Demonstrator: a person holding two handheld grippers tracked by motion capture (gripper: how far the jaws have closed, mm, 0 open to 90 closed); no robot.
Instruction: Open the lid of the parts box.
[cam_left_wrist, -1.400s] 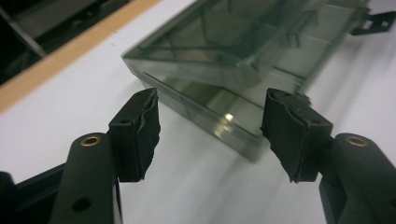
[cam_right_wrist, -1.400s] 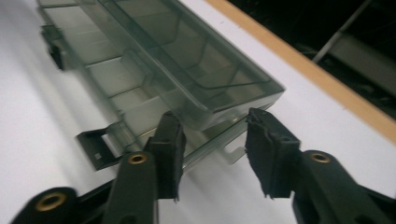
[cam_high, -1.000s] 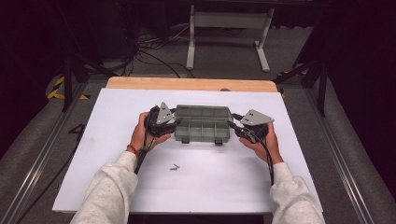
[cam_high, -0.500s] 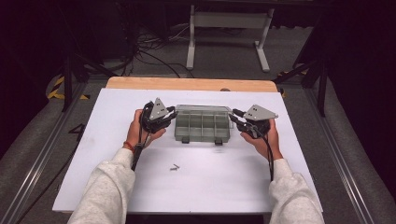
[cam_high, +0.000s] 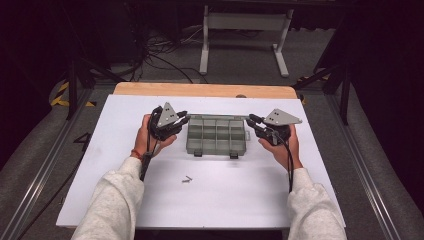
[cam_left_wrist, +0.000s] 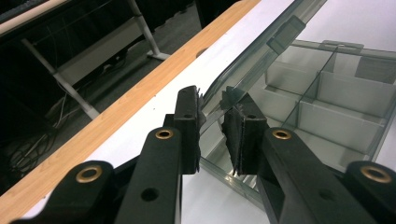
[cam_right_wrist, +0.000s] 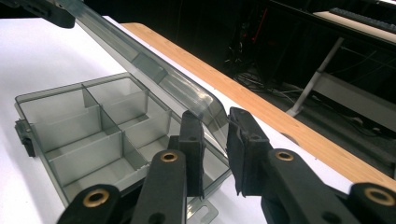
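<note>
**Lid up, compartments bare: we are midway through opening the organizer box**

Starting at the left of the high view, our left gripper sits at the left end of the clear compartment box, which rests on the white table top a little beyond its middle. In the left gripper view the lid runs between that gripper's jaws; they have just been closing and now stand narrow, with the pads at the plastic edge. We cannot tell for certain whether they press it, but we judge this a light pinch.

Moving right, the box stands open. Its lid is raised along the far side and tilted back, not yet laid flat. Every compartment we can see in the tray is empty, in the high view and in the right gripper view alike. Two dark latches hang undone on the near edge.

A small screw-like piece lies loose on the table, nearer to us than the box and well apart from it.

At the right end, our right gripper has also just been closing, its jaws narrow around the lid's rounded corner.

So we judge the unlatching and lifting done. What is left is to swing the lid fully back, or to fill the tray.
</note>
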